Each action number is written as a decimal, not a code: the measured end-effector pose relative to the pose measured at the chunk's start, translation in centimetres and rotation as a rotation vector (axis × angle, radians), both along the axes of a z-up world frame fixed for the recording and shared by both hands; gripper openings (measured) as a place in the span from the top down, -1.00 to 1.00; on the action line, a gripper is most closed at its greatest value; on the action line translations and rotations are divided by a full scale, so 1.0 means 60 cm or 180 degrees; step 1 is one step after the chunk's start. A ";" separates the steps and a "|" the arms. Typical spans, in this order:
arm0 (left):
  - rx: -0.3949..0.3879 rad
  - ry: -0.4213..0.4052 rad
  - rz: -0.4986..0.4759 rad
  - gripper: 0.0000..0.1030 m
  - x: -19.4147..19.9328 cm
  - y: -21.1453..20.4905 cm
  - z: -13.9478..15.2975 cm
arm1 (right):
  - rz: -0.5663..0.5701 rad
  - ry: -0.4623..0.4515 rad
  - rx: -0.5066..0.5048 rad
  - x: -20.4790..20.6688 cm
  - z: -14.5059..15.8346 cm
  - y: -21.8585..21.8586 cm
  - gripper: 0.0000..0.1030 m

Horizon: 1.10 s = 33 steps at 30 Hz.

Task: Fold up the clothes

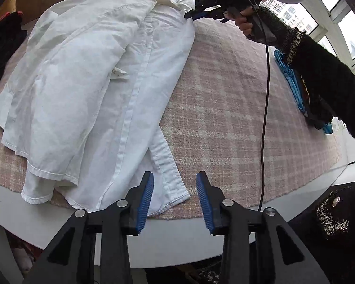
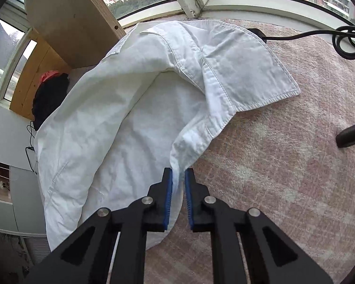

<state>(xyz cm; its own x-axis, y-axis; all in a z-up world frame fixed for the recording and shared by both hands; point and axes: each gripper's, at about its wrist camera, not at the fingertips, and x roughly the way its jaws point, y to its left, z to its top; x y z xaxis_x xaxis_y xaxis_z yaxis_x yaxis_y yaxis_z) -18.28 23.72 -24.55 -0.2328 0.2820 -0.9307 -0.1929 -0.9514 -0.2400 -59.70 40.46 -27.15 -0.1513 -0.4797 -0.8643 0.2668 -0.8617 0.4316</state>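
A white shirt (image 1: 101, 90) lies partly folded on a pink plaid cloth (image 1: 224, 108) that covers a white round table (image 1: 182, 236). In the left wrist view my left gripper (image 1: 176, 177) stands open over the shirt's near hem corner; its blue pads do not press the fabric. At the far end a hand holds my right gripper (image 1: 191, 15) at the shirt's shoulder edge. The right wrist view shows my right gripper (image 2: 178, 172) shut on a fold of the white shirt (image 2: 120, 123) just below the collar (image 2: 248, 71), which lies spread on the cloth.
A black garment (image 1: 2, 47) lies at the table's left edge and folded blue clothes (image 1: 293, 82) at the right, under a dark sleeve (image 1: 331, 90). A black cable (image 1: 265, 94) hangs across the cloth. A wooden board (image 2: 71, 19) and windows stand behind.
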 end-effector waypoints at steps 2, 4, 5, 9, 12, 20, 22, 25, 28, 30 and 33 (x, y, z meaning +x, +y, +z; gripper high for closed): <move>-0.0281 -0.0063 -0.0103 -0.11 -0.003 0.026 -0.019 | 0.0071 0.0009 0.0060 -0.002 0.006 -0.005 0.69; -0.0535 -0.0151 -0.0212 -0.11 -0.001 0.048 -0.044 | 0.0116 0.0020 0.0085 -0.002 0.011 -0.008 0.52; -0.0628 -0.0183 -0.0270 -0.09 0.000 0.055 -0.054 | 0.0138 0.0025 0.0087 -0.002 0.014 -0.009 0.48; -0.0808 -0.0056 -0.0466 0.13 0.013 0.063 -0.063 | 0.0233 0.0004 0.0228 0.000 0.011 -0.013 0.47; -0.0689 -0.0145 -0.0300 0.93 0.003 0.033 -0.057 | 0.0230 0.0038 0.0222 0.000 0.013 -0.008 0.47; 0.0404 -0.0009 0.0013 0.93 0.030 -0.047 0.072 | 0.0070 -0.0015 0.0066 -0.017 0.018 0.041 0.80; 0.0470 0.0058 -0.0065 0.93 0.043 -0.045 0.105 | 0.0017 -0.0068 0.0043 -0.022 0.026 0.057 0.83; 0.0593 -0.0015 -0.0223 0.93 0.048 -0.016 0.105 | 0.0048 0.0012 0.0179 -0.027 0.055 0.073 0.86; 0.0660 -0.0133 -0.0393 0.93 0.050 0.015 0.088 | 0.0092 0.0134 0.0408 -0.031 0.081 0.082 0.89; 0.0601 -0.0265 -0.0488 0.93 0.043 0.030 0.050 | 0.0138 0.0213 0.0680 -0.027 0.082 0.078 0.91; 0.0541 -0.0498 -0.0612 0.93 0.042 0.041 -0.002 | 0.0122 0.0188 0.0870 -0.013 0.064 0.046 0.91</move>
<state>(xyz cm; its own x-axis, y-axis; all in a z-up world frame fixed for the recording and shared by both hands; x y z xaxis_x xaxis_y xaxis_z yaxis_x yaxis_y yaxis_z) -15.79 26.18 -24.67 -0.0175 0.4618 -0.8868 -0.3137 -0.8447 -0.4336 -60.49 43.21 -23.33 -0.1914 -0.2364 -0.9526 0.3192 -0.9328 0.1673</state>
